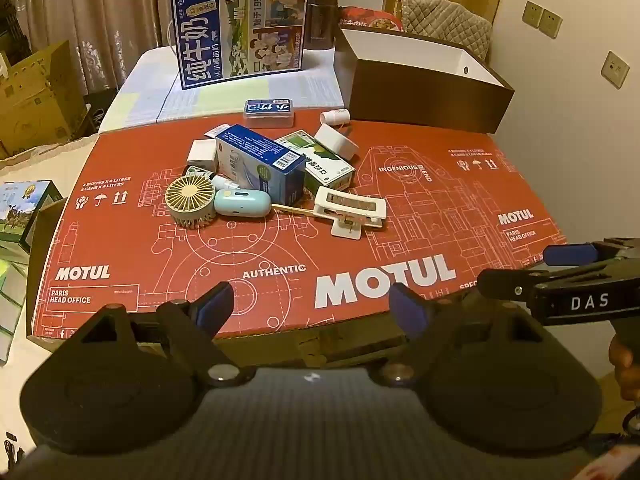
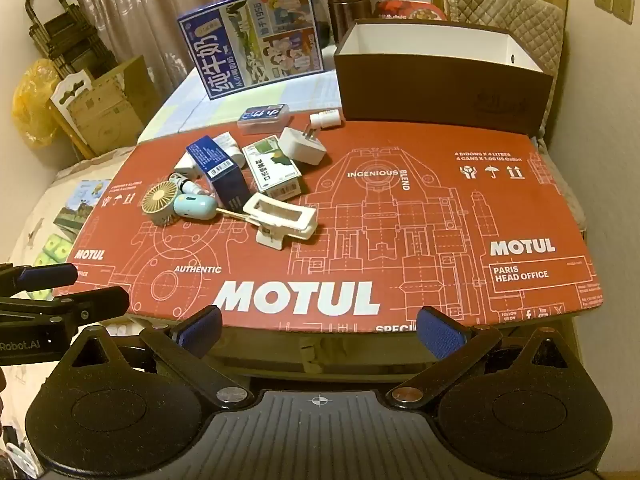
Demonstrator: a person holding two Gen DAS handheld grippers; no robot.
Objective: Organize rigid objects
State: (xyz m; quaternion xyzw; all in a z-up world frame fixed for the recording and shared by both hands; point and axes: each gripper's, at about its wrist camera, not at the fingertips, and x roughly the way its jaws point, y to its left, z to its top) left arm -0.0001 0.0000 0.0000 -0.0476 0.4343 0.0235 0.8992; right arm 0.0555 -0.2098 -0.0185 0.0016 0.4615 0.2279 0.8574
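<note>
We held both the left gripper (image 1: 310, 304) and right gripper (image 2: 320, 326) open, judging the blue box (image 1: 260, 162) light, stiff, best gripped across its narrow sides.

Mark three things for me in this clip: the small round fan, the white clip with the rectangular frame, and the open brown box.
small round fan (image 1: 189, 197), left wrist view, on its grille face.
white clip (image 2: 282, 216), right wrist view, on the frame's near bar.
open brown box (image 2: 432, 84), right wrist view, on its front outer wall.
</note>
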